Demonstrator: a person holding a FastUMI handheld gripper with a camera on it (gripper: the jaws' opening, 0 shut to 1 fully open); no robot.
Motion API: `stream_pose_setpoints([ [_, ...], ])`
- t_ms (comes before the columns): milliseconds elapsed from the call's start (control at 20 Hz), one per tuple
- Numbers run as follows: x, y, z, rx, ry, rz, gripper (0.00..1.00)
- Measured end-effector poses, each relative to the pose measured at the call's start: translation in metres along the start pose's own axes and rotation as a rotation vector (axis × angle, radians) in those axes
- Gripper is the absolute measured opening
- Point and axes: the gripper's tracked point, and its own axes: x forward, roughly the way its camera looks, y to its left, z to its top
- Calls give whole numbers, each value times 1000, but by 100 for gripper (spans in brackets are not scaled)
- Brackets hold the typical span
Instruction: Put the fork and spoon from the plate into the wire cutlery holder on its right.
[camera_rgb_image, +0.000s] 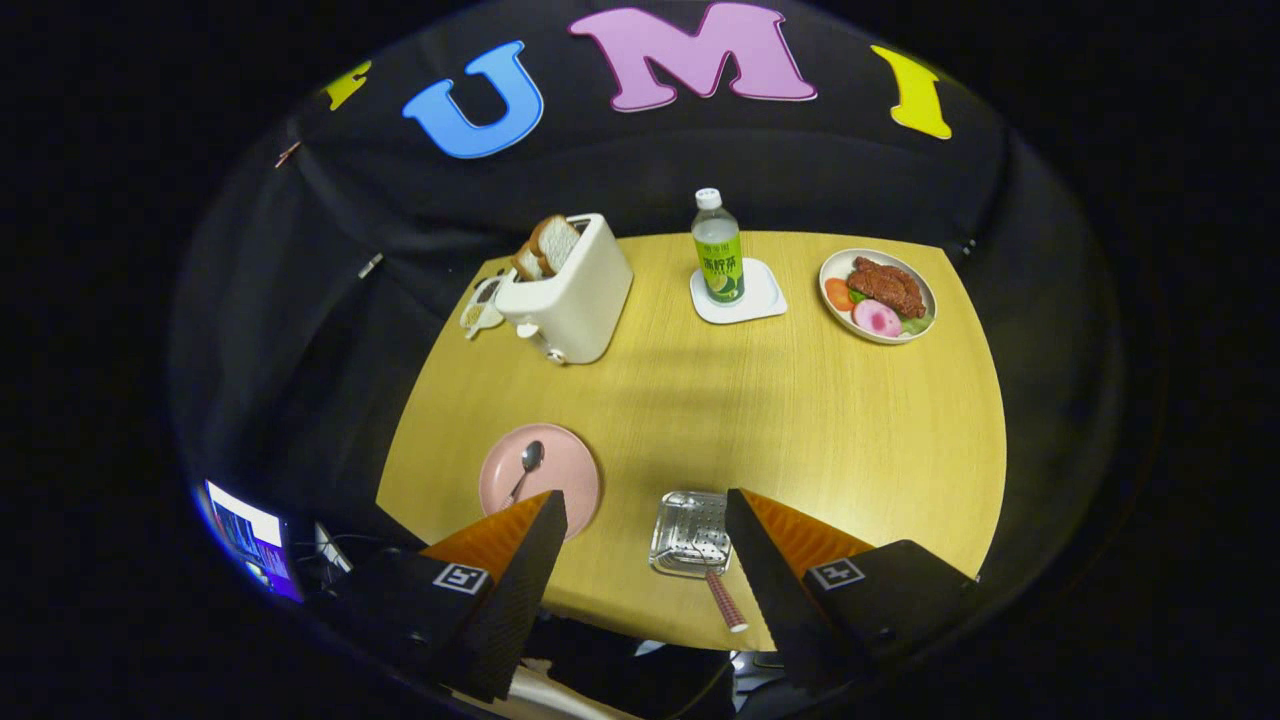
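A pink plate (560, 480) lies on the yellow table near its front edge, just beyond my left fingertip. On it rests a metal spoon (524, 468), bowl pointing away from me. To the plate's right stands the wire cutlery holder (688, 528), between my fingers and close to the right one. A fork with a red chequered handle (726, 600) sits in the holder, its handle sticking out over the near rim. My gripper (645, 495) hovers high above the table's front edge, open, with nothing between its fingers.
A white toaster (572, 295) with bread slices stands at the back left, a small object (482, 305) beside it. A green-labelled bottle (718, 250) on a white coaster (760, 295) is at the back middle. A plate of food (878, 295) is at the back right.
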Motion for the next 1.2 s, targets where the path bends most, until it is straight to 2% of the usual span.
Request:
stream_pose_setpoints([
  [250,8,56,-18,-7,-46,26,99],
  [500,48,125,-55,-40,38,94,100],
  [800,128,179,-115,-54,213,123,100],
  [1000,178,182,-144,-91,292,74,100],
  [1200,207,171,-162,-10,356,-1,100],
])
